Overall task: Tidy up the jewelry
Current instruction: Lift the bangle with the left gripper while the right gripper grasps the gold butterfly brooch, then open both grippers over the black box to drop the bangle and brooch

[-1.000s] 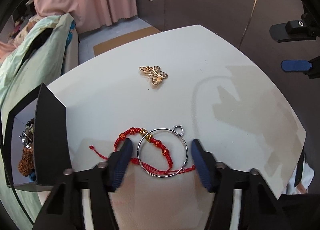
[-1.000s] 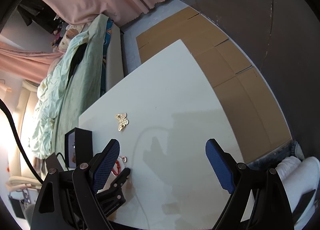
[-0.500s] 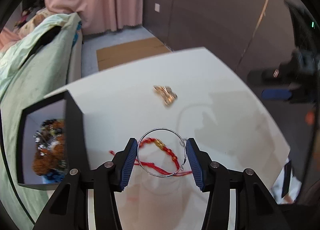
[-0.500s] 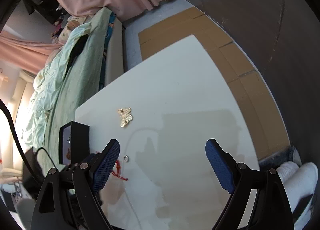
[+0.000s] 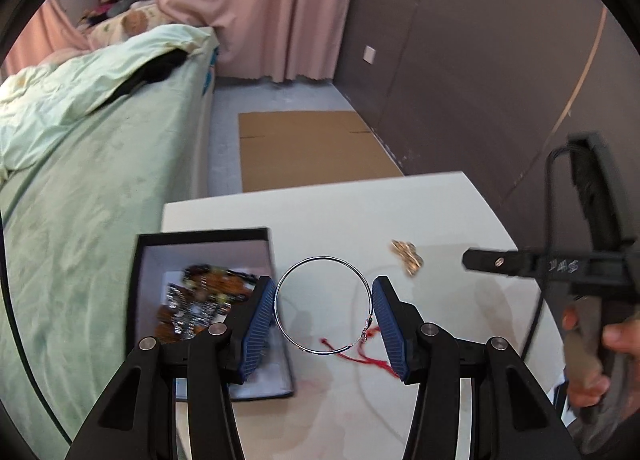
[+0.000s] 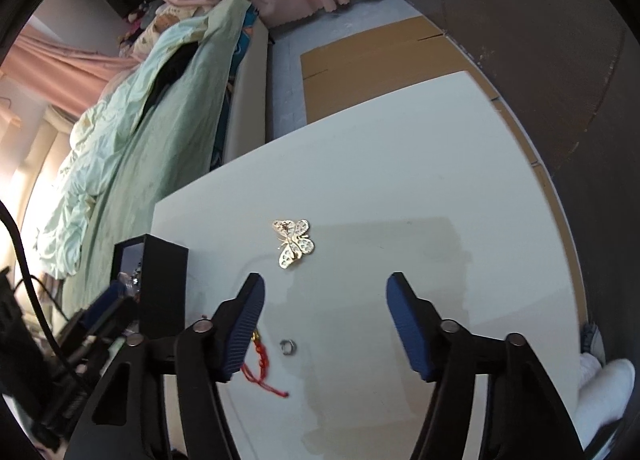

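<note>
White table (image 6: 400, 187): one silver hoop (image 5: 323, 304) clamped in left tool (image 5: 324, 310) beside black box (image 5: 256, 234); one gold butterfly brooch (image 6: 295, 242); one red cord bracelet (image 6: 262, 360). Right tool (image 6: 324, 326) empty, jaws just narrowed. No legible writing.

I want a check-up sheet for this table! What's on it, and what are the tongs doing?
Surface: white table, faint stains.
Job's things: silver hoop clamped in the left tongs, lifted; red string bracelet and gold butterfly brooch lying on the table; black jewelry box open, with pieces inside.
Clutter: small silver ring on the table.
Grippers: right tongs have just been closing, nothing between them.
Cables: black cable on the right tongs.
Surroundings: green-covered bed, pink curtains, cardboard on the floor.
</note>
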